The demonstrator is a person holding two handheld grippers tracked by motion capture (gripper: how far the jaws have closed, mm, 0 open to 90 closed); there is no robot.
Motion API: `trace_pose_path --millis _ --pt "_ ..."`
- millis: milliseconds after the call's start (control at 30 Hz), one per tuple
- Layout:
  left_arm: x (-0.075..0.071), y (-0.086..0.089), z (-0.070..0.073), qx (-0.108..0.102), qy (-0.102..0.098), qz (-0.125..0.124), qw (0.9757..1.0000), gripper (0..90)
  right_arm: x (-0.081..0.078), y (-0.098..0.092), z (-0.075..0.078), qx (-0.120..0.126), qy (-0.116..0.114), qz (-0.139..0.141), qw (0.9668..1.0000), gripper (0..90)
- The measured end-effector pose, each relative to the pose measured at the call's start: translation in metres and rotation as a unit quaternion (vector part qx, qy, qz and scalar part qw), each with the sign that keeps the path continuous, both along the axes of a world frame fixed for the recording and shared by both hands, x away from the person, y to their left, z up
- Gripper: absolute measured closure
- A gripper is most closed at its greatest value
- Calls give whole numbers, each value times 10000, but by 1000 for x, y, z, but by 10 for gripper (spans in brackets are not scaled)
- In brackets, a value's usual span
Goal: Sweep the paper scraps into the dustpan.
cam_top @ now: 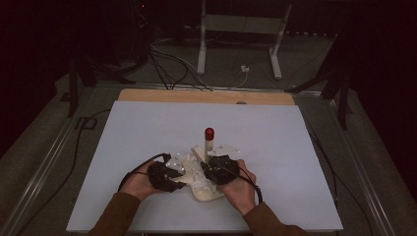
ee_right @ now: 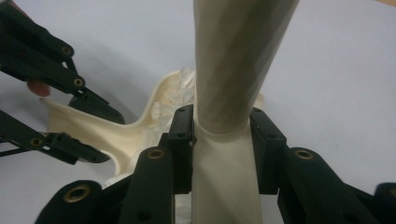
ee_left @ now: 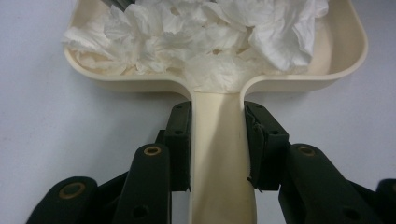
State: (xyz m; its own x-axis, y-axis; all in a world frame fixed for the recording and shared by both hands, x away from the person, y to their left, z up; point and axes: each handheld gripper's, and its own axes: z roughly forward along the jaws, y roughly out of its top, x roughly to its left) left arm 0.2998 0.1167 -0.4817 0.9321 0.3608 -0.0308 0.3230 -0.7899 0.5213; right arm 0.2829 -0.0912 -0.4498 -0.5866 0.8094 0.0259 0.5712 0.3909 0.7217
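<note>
Left tool (ee_left: 217, 140) pinching dustpan (ee_left: 219, 84) handle, pan pointing away, right tool (ee_right: 222, 135) pinching upright brush handle (ee_right: 238, 56)

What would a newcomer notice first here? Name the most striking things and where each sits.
The red cap atop a cream brush handle stands out mid-table, with the right tool shut on that handle. Just before the person, a cream dustpan heaped with crumpled white tissue lies on the white table. The left tool is shut on the dustpan handle.
</note>
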Motion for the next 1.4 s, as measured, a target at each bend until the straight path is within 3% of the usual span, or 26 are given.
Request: trace_pose_path --millis 433,933,1267,1400 --pt "-1 0 -5 -40 -7 49 10000 665 -6 8 2 45 22 137 9999 674" --pt "0 0 -5 17 -10 4 10000 665 0 -9 13 241 -36 -79 9997 674" --pt "-1 0 -6 4 -9 23 10000 665 4 -19 23 408 -206 -222 9987 674" --pt "-1 0 -5 -1 -6 23 10000 665 7 -25 23 340 -237 -327 9986 674"
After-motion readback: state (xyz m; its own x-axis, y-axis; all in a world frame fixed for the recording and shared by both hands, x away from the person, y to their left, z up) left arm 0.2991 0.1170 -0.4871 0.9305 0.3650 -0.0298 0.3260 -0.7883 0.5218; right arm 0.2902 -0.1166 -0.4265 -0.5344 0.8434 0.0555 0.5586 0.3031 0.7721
